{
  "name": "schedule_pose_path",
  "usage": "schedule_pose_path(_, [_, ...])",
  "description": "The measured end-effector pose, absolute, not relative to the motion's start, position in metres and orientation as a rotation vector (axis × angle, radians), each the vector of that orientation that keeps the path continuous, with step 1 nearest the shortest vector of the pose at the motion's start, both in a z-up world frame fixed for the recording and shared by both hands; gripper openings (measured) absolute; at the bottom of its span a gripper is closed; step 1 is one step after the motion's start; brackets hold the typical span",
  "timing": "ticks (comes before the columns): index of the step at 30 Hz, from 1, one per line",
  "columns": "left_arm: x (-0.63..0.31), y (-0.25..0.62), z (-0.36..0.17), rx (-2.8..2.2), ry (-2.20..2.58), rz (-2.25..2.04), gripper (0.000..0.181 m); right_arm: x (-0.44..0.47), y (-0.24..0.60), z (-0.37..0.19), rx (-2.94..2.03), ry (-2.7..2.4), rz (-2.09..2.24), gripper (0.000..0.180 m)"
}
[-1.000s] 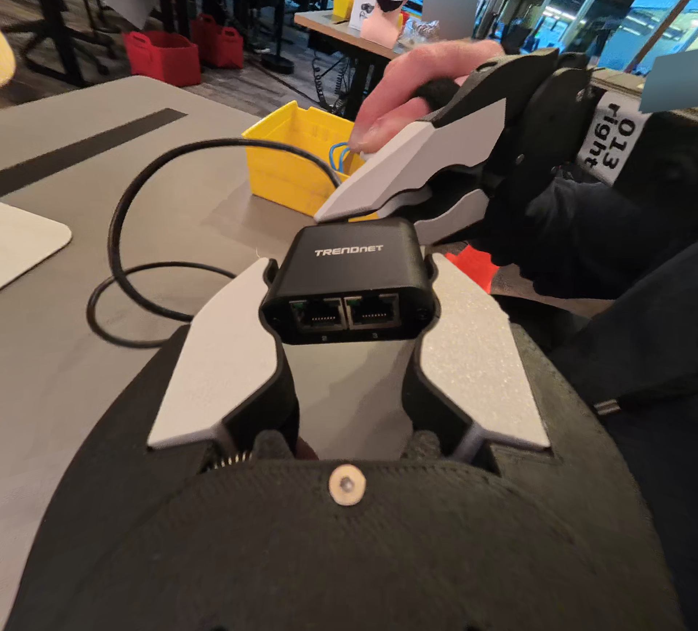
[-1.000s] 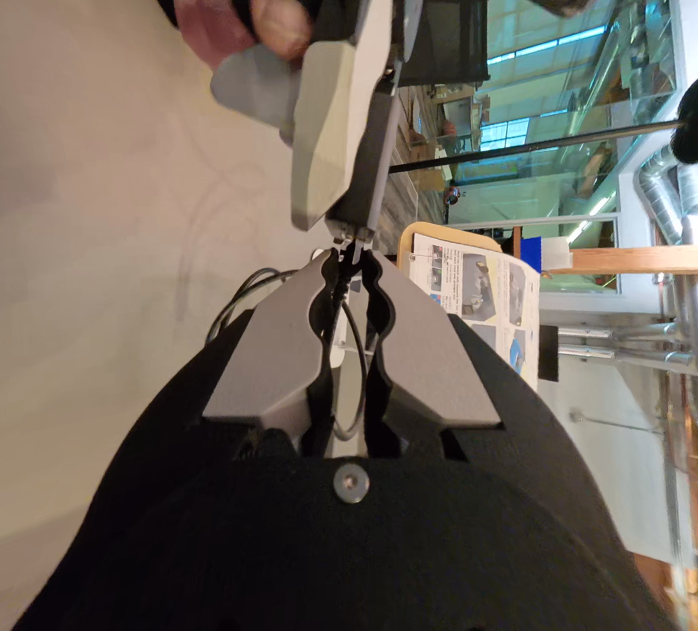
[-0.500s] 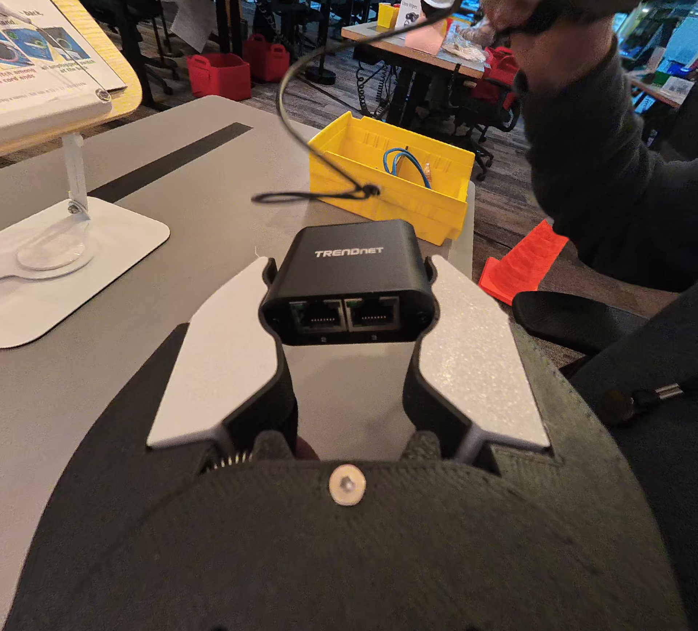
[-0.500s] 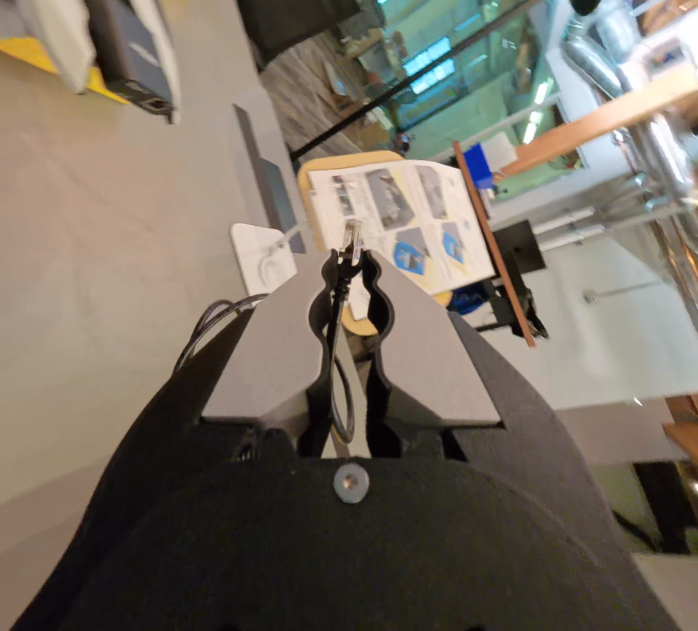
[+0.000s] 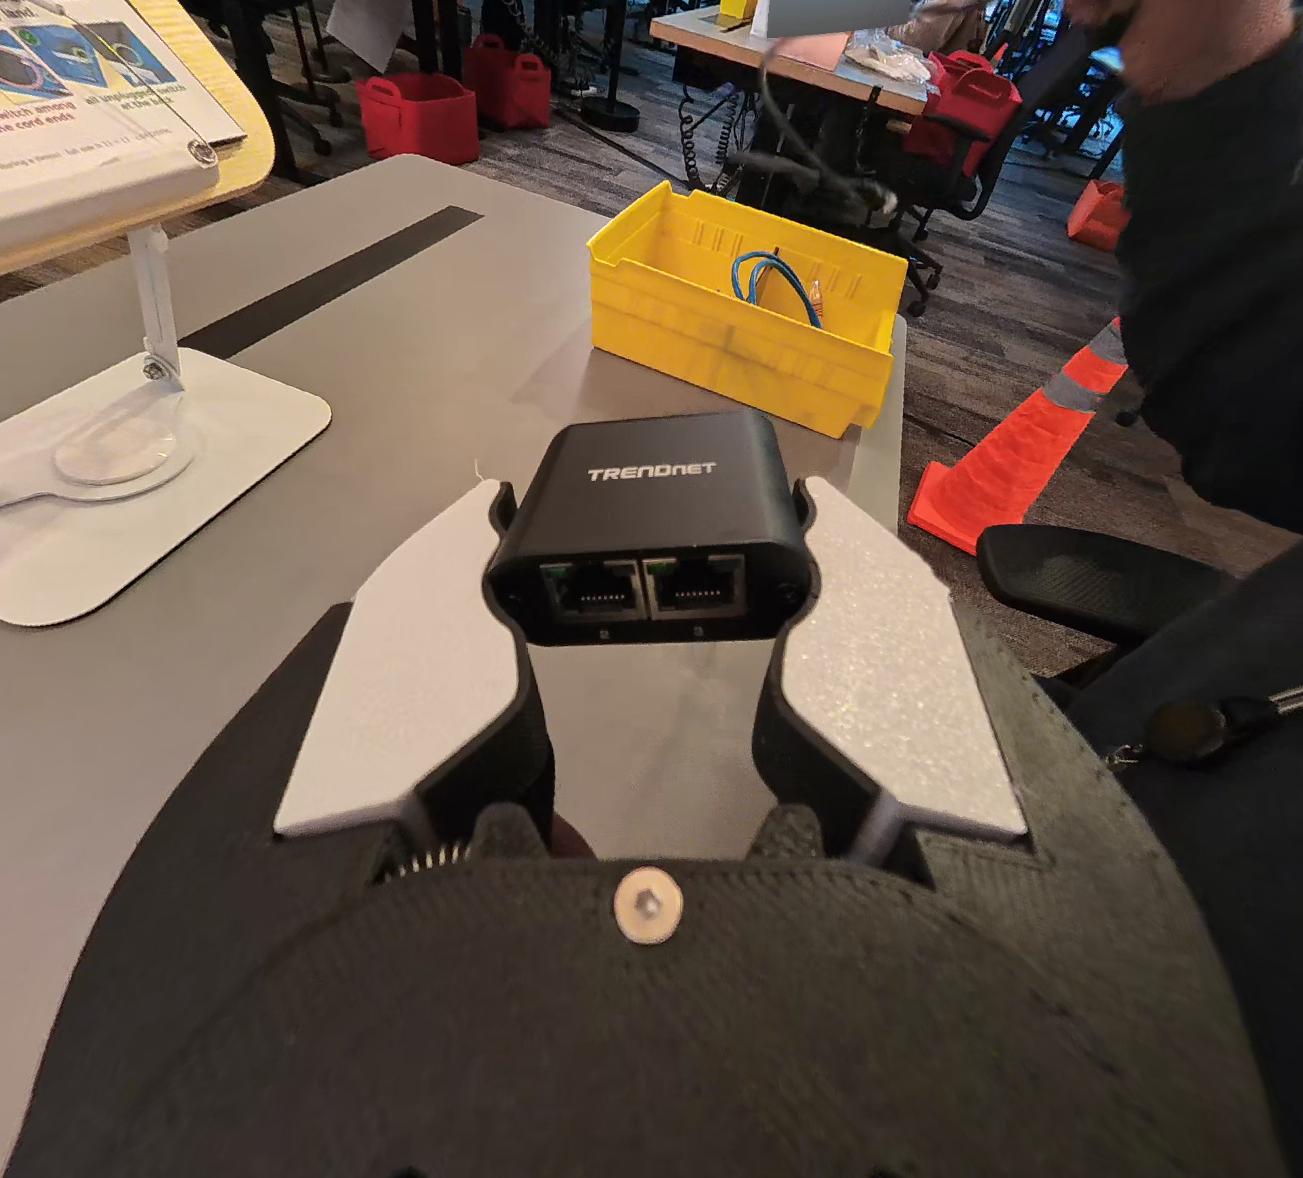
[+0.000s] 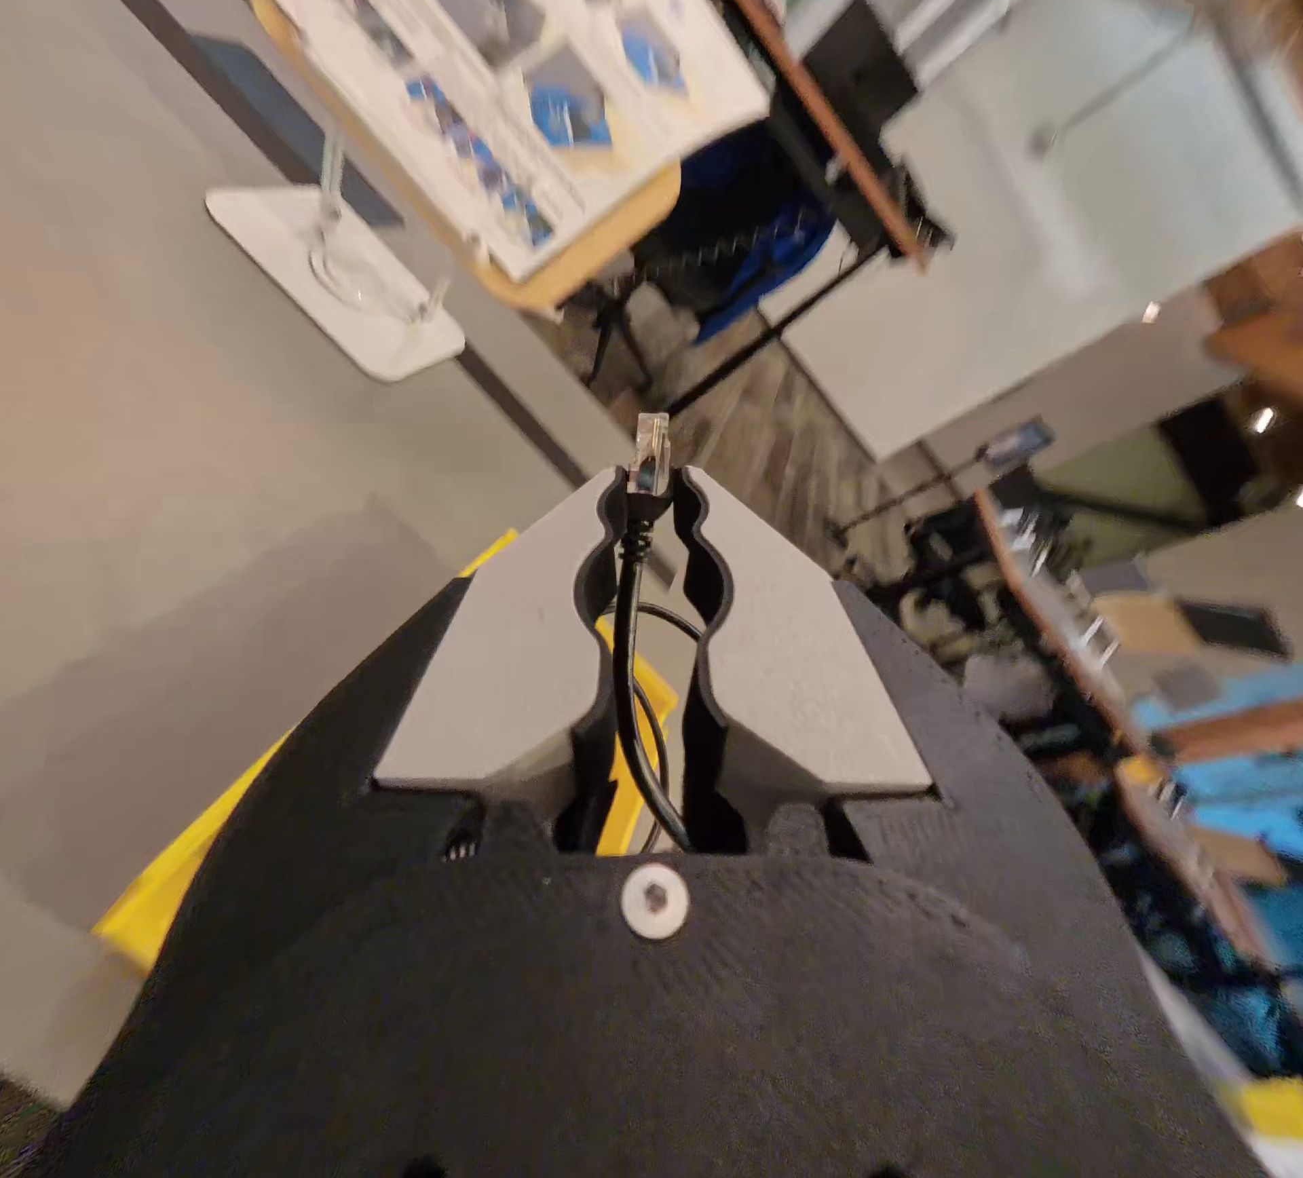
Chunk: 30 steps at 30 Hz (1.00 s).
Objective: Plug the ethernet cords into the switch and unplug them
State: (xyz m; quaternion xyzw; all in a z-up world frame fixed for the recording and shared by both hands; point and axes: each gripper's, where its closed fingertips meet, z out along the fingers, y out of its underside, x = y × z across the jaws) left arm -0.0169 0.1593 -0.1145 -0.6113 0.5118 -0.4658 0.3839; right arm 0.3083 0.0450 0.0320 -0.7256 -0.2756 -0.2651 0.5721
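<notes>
Left gripper (image 5: 650, 552) clamped on black switch (image 5: 649, 531), fingers (image 5: 423, 658) pressing both its sides, switch held just above grey table (image 5: 395, 369). Two ports on near face of switch facing the camera, both empty. Yellow bin (image 5: 733, 326) on table beyond switch, near the table's far corner, blue cord (image 5: 779, 284) coiled inside. White stand base (image 5: 134, 481) on table at left, carrying tilted instruction board (image 5: 92, 86). Orange cone (image 5: 1022, 446) on carpet to the right of table, black chair seat (image 5: 1086, 573) near it. Sleeve of a person (image 5: 1213, 298) at right edge, dark and blurred. Red bins (image 5: 416, 115) on floor in background under far desks. Right gripper (image 6: 650, 474) closed on black cord (image 6: 631, 622) just behind its clear plug (image 6: 650, 439), plug sticking out past fingertips, not in any port. Cord running back between fingers (image 6: 515, 651) and looping down under the gripper body. Yellow bin (image 6: 176, 862) partly visible below gripper in right wrist view, board on stand (image 6: 493, 86) ahead and above, view motion-blurred. Right gripper itself in left wrist view too blurred at top right to tell.
</notes>
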Motion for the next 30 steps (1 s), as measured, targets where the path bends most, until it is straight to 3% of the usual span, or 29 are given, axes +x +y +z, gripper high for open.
schedule_pose_path(11, [-0.008,0.149,-0.126,-1.573,1.369,-1.167,0.073,0.363,0.032,-0.178,-2.13,-0.265,-0.134,0.012])
schedule_pose_path(14, [-0.006,0.146,-0.13,-1.578,1.387,-1.164,0.073,0.359,0.026,-0.203,-2.239,-0.281,-0.073,0.024])
schedule_pose_path(20, [-0.003,0.142,-0.142,-1.597,1.426,-1.157,0.073,0.356,0.007,-0.214,-2.415,-0.432,-0.146,0.068])
schedule_pose_path(27, [-0.002,0.138,-0.145,-1.603,1.446,-1.158,0.073,0.35,-0.021,-0.2,-2.511,-0.619,-0.286,0.066])
schedule_pose_path(30, [-0.001,0.136,-0.146,-1.601,1.454,-1.161,0.073,0.347,-0.021,-0.178,-2.447,-0.602,-0.336,0.057])
